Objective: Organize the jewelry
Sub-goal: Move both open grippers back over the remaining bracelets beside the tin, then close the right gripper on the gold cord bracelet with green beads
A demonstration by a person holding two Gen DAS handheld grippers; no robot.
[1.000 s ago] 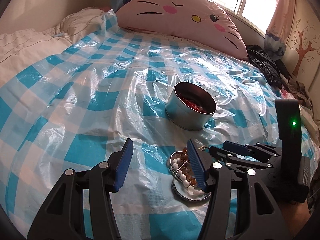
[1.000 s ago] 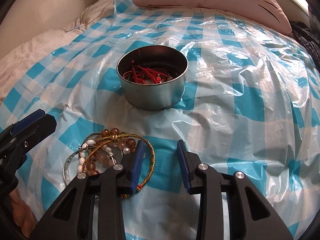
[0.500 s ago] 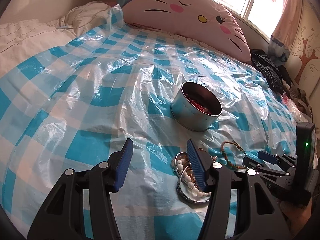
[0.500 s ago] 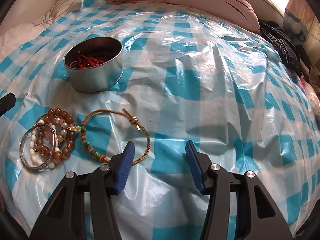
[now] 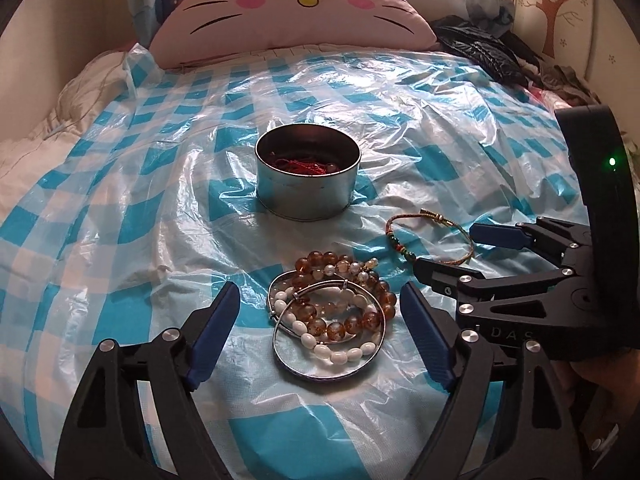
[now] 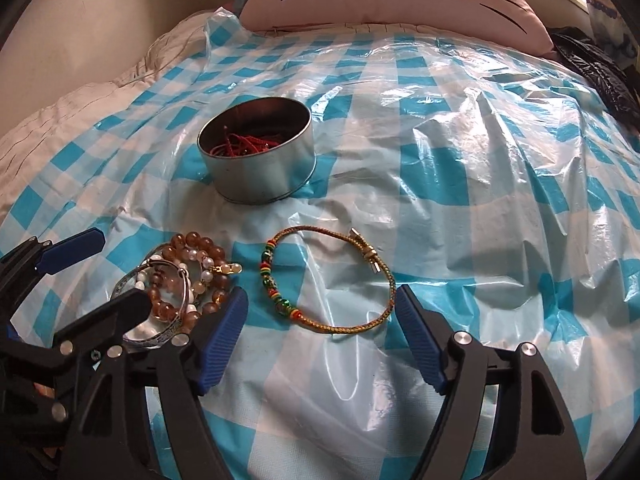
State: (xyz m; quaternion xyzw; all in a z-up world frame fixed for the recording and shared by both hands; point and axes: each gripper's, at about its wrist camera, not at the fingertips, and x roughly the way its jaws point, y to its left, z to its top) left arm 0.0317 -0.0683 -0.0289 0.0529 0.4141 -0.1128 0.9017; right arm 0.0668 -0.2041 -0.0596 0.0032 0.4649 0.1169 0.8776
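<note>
The left gripper (image 5: 320,328), at the bottom of the left wrist view, stands with its blue-padded jaws spread wide and holds nothing; a heap of bracelets (image 5: 332,312) lies on the sheet between and just ahead of its pads. The heap comprises amber bead strands, a white bead strand and silver bangles, all overlapping. The right gripper (image 6: 320,328), at the bottom of the right wrist view, is likewise spread wide and empty; the braided cord bracelet (image 6: 326,278), carrying green, red and yellow beads, lies flat between its pads, apart from the heap at its left. In the left wrist view the right gripper's body at the lower right bears the partly readable letters "DAS" (image 5: 510,334) and a lit green indicator (image 5: 611,161). A round metal tin (image 5: 308,178) stands upright at frame centre, beyond the bracelets, containing red cord jewelry (image 5: 306,166). All items rest on a blue-and-white checked plastic sheet (image 5: 140,220). A pink cat-face pillow (image 5: 292,4) lies at the top.
</note>
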